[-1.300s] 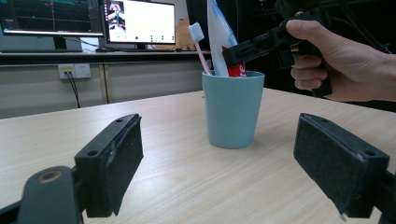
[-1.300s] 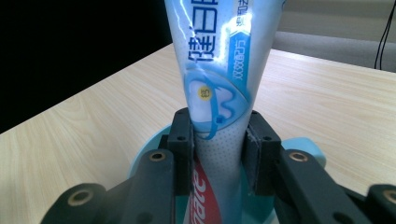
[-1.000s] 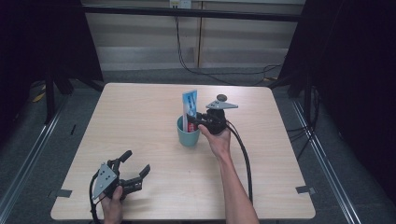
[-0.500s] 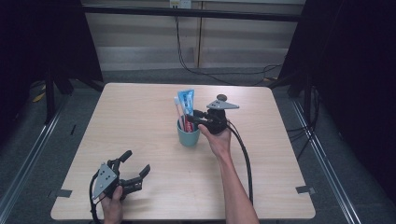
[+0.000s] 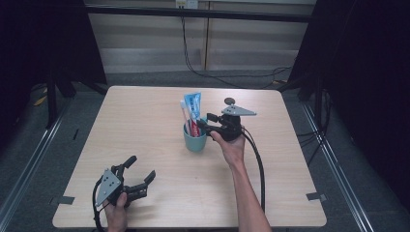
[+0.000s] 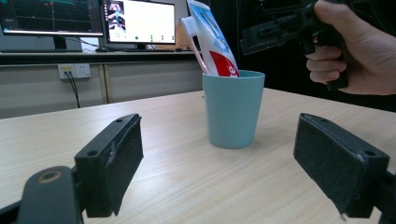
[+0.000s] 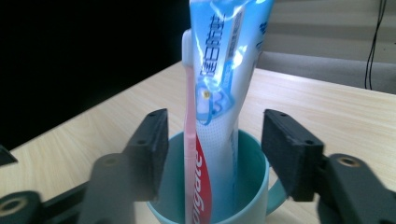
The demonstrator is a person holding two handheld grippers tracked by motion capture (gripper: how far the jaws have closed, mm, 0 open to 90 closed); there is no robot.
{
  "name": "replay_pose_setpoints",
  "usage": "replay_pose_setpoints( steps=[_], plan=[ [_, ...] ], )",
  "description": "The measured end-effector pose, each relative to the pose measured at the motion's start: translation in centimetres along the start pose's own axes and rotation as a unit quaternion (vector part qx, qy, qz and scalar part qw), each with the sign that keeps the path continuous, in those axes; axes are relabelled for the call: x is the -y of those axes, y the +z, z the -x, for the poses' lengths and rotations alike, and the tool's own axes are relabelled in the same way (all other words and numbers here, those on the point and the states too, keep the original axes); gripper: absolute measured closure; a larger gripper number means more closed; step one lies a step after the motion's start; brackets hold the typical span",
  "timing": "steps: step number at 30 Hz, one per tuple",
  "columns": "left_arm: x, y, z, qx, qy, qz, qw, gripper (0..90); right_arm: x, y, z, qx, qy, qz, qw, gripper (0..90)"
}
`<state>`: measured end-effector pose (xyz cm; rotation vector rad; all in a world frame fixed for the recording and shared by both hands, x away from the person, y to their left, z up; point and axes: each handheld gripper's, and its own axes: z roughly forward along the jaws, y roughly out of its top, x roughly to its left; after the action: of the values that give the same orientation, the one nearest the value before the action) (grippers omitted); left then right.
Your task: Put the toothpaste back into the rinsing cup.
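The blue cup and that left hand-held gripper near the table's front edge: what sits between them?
Nothing; in the high view only bare table lies between the cup and the left hand-held gripper.

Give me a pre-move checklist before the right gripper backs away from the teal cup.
1. Red, white and blue toothpaste tube stands inside teal plastic cup: ok.
2. Pink toothbrush in the cup beside the tube: ok.
3. Right gripper jaws, just opening, stand apart from the tube on both sides: ok.
4. Cup upright on the light wooden table: ok.
5. Left gripper open, resting far from the cup: ok.
6. Tube steady once unsupported: cannot tell.
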<state>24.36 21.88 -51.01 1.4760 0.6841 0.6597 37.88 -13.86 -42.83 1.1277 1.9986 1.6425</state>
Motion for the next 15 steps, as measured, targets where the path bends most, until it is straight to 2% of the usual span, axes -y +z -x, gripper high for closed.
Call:
replay_pose_setpoints(
  steps=[5, 11, 15],
  plan=[
    [0.0, 0.0, 0.0, 0.0, 0.0, 0.0, 1.0, 15.7, 0.1, -0.8, -0.2, -0.006, -0.001, 0.007, 1.0, 36.5],
    [0.0, 0.0, 0.0, 0.0, 0.0, 0.0, 1.0, 15.7, 0.3, -1.9, -0.1, 0.009, 0.004, 0.003, 0.9999, 29.7],
    [0.0, 0.0, 0.0, 0.0, 0.001, -0.001, 1.0, 15.7, 0.9, -2.8, -0.3, 0.014, 0.003, 0.012, 0.9998, 27.8]
  ],
)
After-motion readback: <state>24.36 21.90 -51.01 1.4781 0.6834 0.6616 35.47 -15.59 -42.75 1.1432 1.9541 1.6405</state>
